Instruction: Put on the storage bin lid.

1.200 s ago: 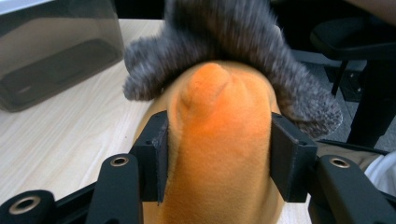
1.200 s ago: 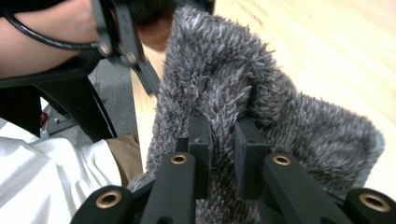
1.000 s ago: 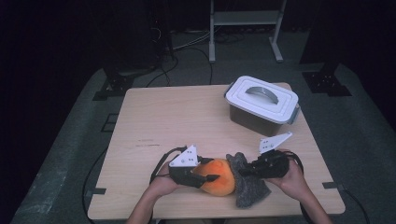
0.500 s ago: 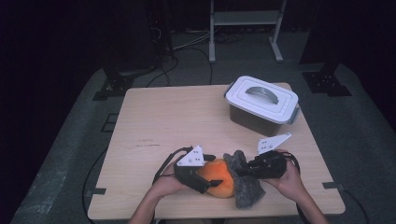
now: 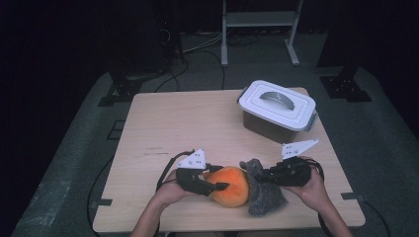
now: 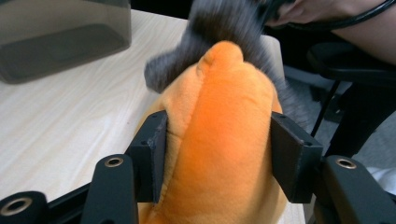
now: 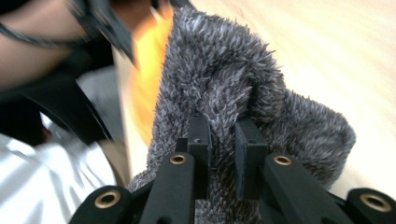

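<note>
An orange plush toy [image 5: 231, 187] lies near the table's front edge, partly tucked into a grey fuzzy cover [image 5: 266, 196]. My left gripper [image 5: 220, 183] comes in from the left. Its jaws have just closed again on the orange plush [image 6: 224, 135], and both pads [image 6: 152, 154] press into its sides. My right gripper [image 5: 259, 178] reaches in from the right, shut on a fold of the grey cover [image 7: 219, 84], its pads [image 7: 201, 140] pinching the pile. The grey cover [image 6: 215, 28] wraps the plush's far end.
A grey lidded storage box [image 5: 276, 106] with a white lid stands at the table's back right and shows as a dark box [image 6: 60, 37] in the left gripper view. Bare wooden table [image 5: 188, 123] stretches across the left and middle. Cables and stands lie on the floor beyond.
The left gripper shifted slightly on the orange plush and back. Both hands stay at the front edge with the toy between them.
</note>
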